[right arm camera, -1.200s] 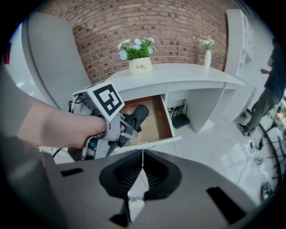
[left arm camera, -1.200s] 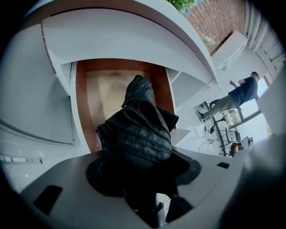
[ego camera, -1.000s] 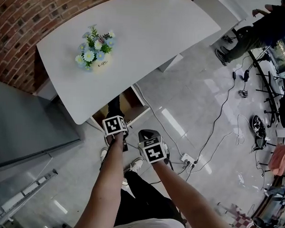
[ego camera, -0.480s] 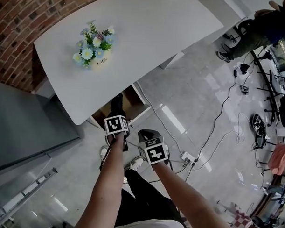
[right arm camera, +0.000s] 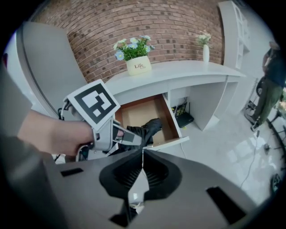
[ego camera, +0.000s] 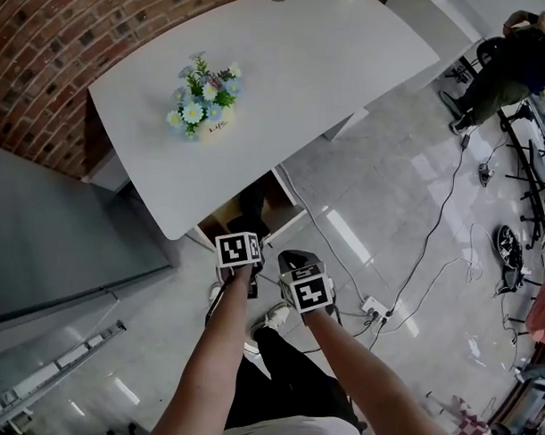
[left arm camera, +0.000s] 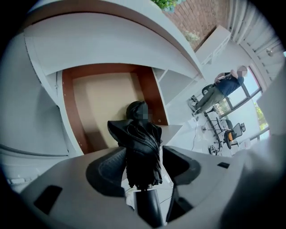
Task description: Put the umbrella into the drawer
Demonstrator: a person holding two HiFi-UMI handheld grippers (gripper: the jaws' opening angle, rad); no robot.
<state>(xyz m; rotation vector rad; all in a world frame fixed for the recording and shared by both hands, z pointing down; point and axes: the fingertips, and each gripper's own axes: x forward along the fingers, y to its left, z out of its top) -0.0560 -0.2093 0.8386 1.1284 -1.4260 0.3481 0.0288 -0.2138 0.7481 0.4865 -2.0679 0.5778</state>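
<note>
The left claw [left arm camera: 144,154] is clamped on a folded black umbrella [left arm camera: 140,134], its two jaws pressing the pleated fabric from either side near the handle end. The umbrella points away from the claw toward the open drawer [left arm camera: 100,100], and its far end reaches past the drawer's white front edge, over the brown wooden floor inside. Whether that end touches the drawer floor cannot be told.

The right claw [right arm camera: 143,154] is closed on nothing, its jaw tips meeting. It hangs just beside the left one and a little back from the drawer, looking across at the marker cube [right arm camera: 93,103] of the left claw.

The drawer stands pulled out beneath a white worktop [ego camera: 331,63] set against a brick wall [ego camera: 46,44]. On the worktop sits a flower pot [ego camera: 205,103] with white and blue blooms, and the right gripper view also shows a slim white vase [right arm camera: 205,50] farther along. Cables and a power strip [ego camera: 374,307] lie on the glossy tiled floor [ego camera: 389,198]. Another person [ego camera: 514,60] stands well apart in the background.
</note>
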